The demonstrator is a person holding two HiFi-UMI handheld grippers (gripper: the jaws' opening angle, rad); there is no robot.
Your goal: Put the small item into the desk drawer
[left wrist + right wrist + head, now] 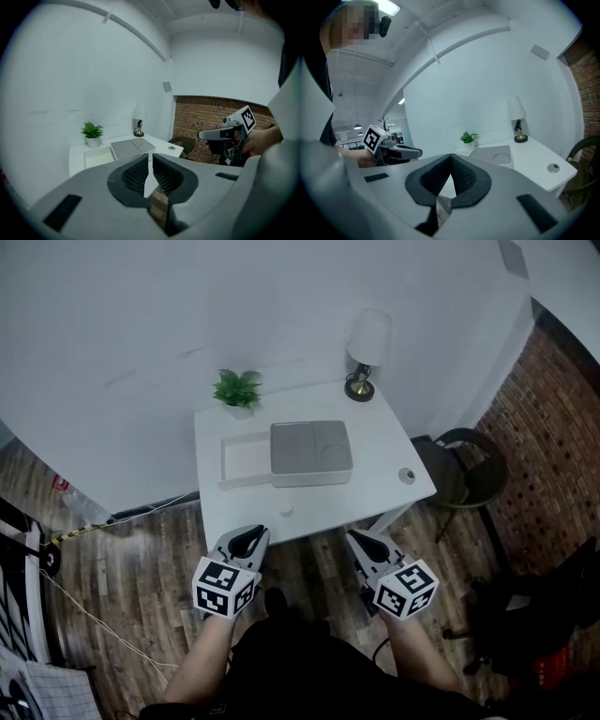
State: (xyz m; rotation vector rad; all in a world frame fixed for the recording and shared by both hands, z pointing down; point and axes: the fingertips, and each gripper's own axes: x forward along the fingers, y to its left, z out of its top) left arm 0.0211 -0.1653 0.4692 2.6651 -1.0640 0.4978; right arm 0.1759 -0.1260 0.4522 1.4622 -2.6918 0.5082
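- The worktop point(375, 451), a white desk, is standing against a white wall. No drawer front is showing from this angle.
- A grey box point(311, 450) is lying at the middle of the worktop. A white tray point(246, 458) is touching its left side and is appearing empty. The tray may be a pulled-out drawer of the box, but this cannot be confirmed.
- A lamp point(366, 348) is standing at the far right corner and a plant point(237, 390) at the far left corner.
- The left hand-held gripper point(247, 540) is hovering off the near edge, above the floor. Its jaws are clenched together on nothing.
- The right hand-held gripper point(362, 542) is hovering beside it off the same edge, likewise clenched and empty.
- The small round item point(406, 475), judged to be the task's thing, is lying near the right edge toward the near right corner. It is well apart from both grippers and from the grey box.
- Progress, as a judgement: the task is only starting. Nothing is being grasped and nothing is lying in the tray. Reaching, opening the jaws, grasping the item, carrying it to the drawer and releasing it are all remaining.
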